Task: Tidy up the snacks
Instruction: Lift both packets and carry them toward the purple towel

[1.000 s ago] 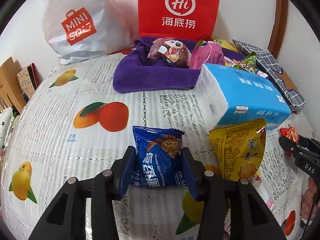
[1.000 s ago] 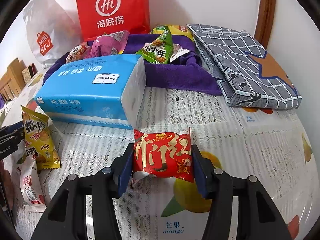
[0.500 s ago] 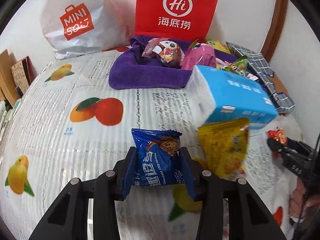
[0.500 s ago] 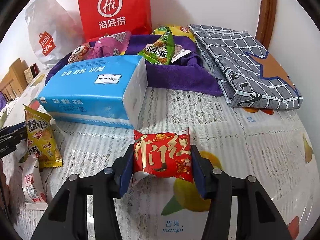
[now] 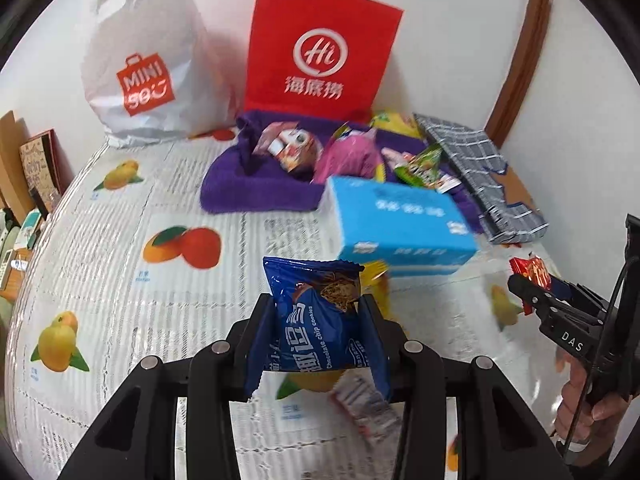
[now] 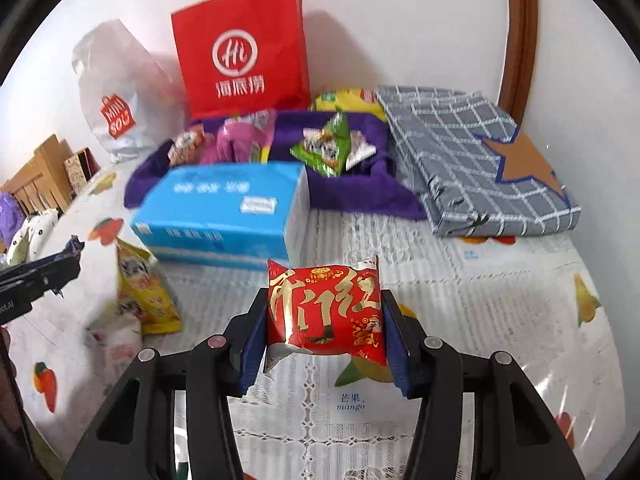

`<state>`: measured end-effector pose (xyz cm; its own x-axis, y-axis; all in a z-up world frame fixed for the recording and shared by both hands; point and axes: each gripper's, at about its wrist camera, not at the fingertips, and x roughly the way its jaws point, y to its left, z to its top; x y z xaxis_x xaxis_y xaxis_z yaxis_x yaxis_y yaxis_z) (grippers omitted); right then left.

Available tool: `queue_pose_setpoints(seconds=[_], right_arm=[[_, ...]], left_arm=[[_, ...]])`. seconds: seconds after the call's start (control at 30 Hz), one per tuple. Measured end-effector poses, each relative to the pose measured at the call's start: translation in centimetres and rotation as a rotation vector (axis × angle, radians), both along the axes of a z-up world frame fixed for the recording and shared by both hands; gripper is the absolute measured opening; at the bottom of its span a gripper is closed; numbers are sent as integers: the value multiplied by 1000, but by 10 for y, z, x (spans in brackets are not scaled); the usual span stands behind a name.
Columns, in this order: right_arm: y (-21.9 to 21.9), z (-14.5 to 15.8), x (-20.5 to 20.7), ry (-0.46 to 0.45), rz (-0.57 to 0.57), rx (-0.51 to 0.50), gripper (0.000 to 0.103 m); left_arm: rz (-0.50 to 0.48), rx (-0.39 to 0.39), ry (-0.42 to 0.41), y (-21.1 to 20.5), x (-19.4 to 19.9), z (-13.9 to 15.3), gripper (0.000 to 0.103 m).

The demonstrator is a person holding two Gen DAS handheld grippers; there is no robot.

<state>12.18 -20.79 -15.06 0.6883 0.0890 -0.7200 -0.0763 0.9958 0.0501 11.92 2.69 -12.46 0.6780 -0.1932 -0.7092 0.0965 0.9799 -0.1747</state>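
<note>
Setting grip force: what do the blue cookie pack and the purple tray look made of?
Cookie pack: thin glossy plastic film, by its glare, creases and crimped top.
Purple tray: soft matte fabric, apparently terry or fleece, by its fuzzy, slumped walls.

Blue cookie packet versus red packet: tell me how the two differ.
The blue cookie packet is dark blue with a cookie picture; the red packet is red with gold characters. Blue sits in the left hand-held gripper, red in the right hand-held gripper. Both are clamped, lifted.
</note>
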Motion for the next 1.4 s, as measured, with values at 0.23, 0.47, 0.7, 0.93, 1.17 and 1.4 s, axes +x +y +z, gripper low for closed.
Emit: queue_pose_setpoints(seconds=[0.23,0.47,0.7,0.93,1.17,1.4], right_arm=[[6,40,8,-68,12,-28,52],[13,75,36,-106,20,-28,52],[22,99,78,-136,39,-29,52],[30,109,128,-150,45,-34,52],[28,105,177,-127,24,-28,52],[21,103,212,-120,-17,1,52]], left_arm=[[-48,-17,-41,-19,8,35,41],[-39,9,-92,-26,29,67,41],[-11,41,-126,-24,64,93,41],[-12,51,-145,-24,108,104,41],[-2,24,-133,-16,160,106,41],[-32,-19,-127,-16,206,97,41]])
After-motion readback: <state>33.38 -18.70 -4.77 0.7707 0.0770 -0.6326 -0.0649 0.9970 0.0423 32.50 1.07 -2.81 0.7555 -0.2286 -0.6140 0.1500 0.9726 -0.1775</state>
